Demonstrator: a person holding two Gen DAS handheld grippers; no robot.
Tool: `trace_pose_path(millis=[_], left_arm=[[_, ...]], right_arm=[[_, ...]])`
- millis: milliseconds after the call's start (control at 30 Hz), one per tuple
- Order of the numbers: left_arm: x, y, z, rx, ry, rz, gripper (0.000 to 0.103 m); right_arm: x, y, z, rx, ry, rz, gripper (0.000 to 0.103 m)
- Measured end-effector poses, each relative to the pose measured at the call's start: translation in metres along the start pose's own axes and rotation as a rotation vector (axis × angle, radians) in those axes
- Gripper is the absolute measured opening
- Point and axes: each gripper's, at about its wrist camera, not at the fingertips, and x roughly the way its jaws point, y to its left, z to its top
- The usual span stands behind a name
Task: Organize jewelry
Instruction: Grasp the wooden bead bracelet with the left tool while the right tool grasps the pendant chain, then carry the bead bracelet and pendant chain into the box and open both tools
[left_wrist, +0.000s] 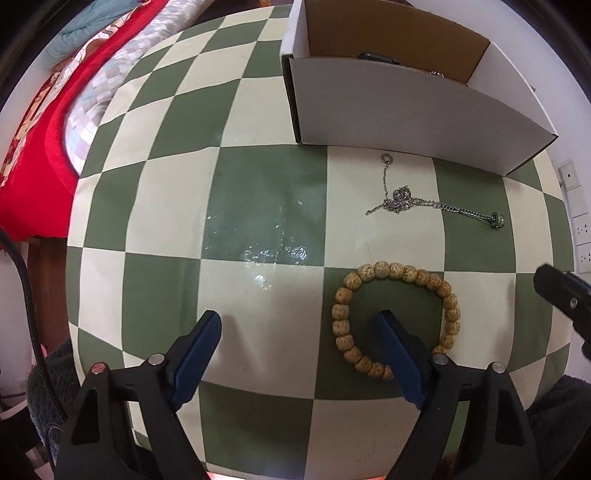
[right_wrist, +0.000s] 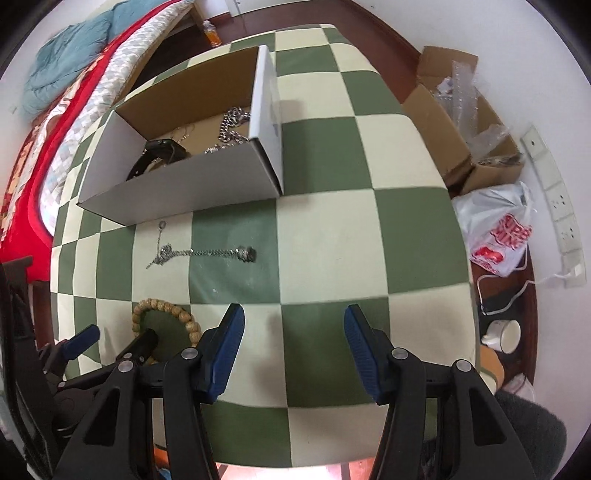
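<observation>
My left fingers (left_wrist: 301, 330), spread and empty, straddle the bead bracelet's (left_wrist: 397, 314) left arc; right fingers (right_wrist: 293, 325), also spread, sit further off.

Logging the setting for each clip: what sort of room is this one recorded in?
Most likely a bedroom in a home. A bed with a red quilt and blue blanket stands beside the green-and-cream checkered table, and open brown cardboard boxes and a white plastic shopping bag lie on the floor by the wall.

Jewelry laid out on the tabletop (left_wrist: 258, 206)
Box (left_wrist: 406, 107) at upper right of the left wrist frame; chain (left_wrist: 417, 203) just below it; bead bracelet (left_wrist: 397, 314) lower right, around one finger of the left tongs (left_wrist: 299, 332)
</observation>
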Motion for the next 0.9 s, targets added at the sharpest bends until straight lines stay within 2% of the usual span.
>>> trace_pose_path(millis=[67,100,133,200,333,467,567,600,667,700,900], left_arm=[[0.0,0.0,0.0,0.004,-0.013,-0.013,0.076],[-0.002,0.0,0.0,0.008,-0.022,-0.033,0.063],[-0.004,0.001,0.0,0.014,-0.033,-0.052,0.039],[-0.007,0.001,0.002,0.044,-0.032,-0.067,0.007],[-0.007,0.015,0.006,0.038,-0.03,-0.037,0.007],[-0.007,0.036,0.008,-0.014,-0.028,-0.019,0.007],[-0.007,0.046,0.007,-0.039,-0.029,-0.011,0.007],[-0.006,0.047,0.006,-0.042,-0.03,-0.012,0.007],[-0.005,0.043,0.006,-0.046,-0.029,-0.01,0.007],[-0.006,0.042,0.005,-0.047,-0.03,-0.011,0.007],[-0.007,0.042,0.002,-0.054,-0.024,-0.022,0.007]], right_arm=[[0.003,0.003,0.006,-0.018,-0.005,0.021,0.059],[0.004,0.005,0.009,-0.031,-0.009,0.03,0.059],[0.005,0.007,0.012,-0.043,-0.012,0.034,0.059],[0.009,0.014,0.018,-0.081,-0.017,0.046,0.059],[0.019,0.028,0.026,-0.148,-0.024,0.026,0.059],[0.035,0.034,0.031,-0.146,-0.019,0.025,0.06],[0.037,0.041,0.03,-0.157,-0.054,0.009,0.057],[0.037,0.043,0.03,-0.161,-0.064,0.011,0.053],[0.037,0.048,0.029,-0.177,-0.086,-0.021,0.035],[0.038,0.05,0.029,-0.184,-0.092,-0.029,0.015],[0.033,0.039,0.017,-0.158,-0.071,-0.023,0.013]])
